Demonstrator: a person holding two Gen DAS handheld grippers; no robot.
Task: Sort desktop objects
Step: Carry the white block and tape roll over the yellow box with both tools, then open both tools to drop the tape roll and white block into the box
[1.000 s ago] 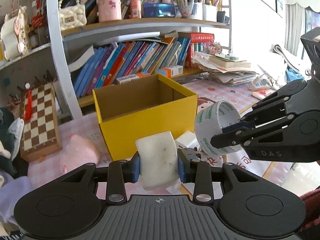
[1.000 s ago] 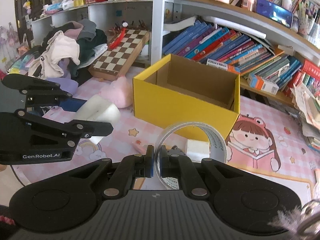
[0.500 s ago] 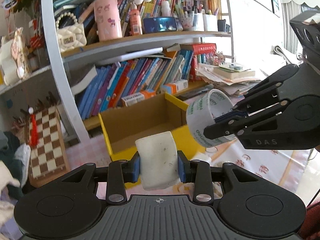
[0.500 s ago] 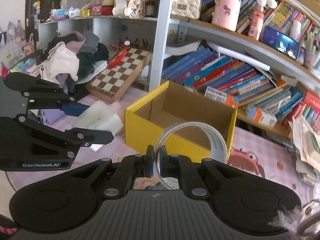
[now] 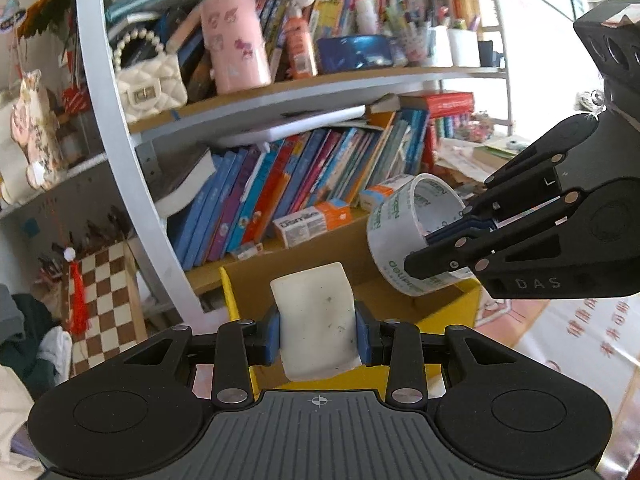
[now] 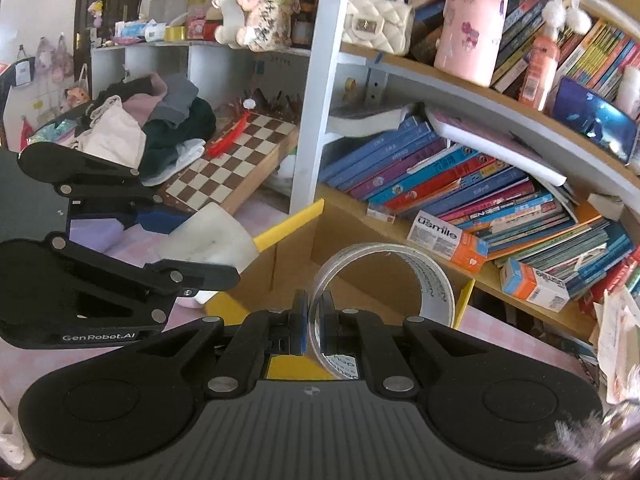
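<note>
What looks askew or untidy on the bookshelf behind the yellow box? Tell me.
The lower-shelf books lean heavily sideways rather than upright, with some stacked flat at the right. An Usmile box lies loose in front of them. The white eraser in the left gripper shows dark smudges. Nothing looks spilled.

Both views are lit by bright daylight. In the left wrist view the window area (image 5: 560, 8) at the upper right is blown out to white, and glare is spread over the papers below it. Straight shelf posts (image 5: 120, 168) are bent by strong fisheye distortion. Slight motion blur is seen on the upper-shelf items, and corners are darkened.
</note>
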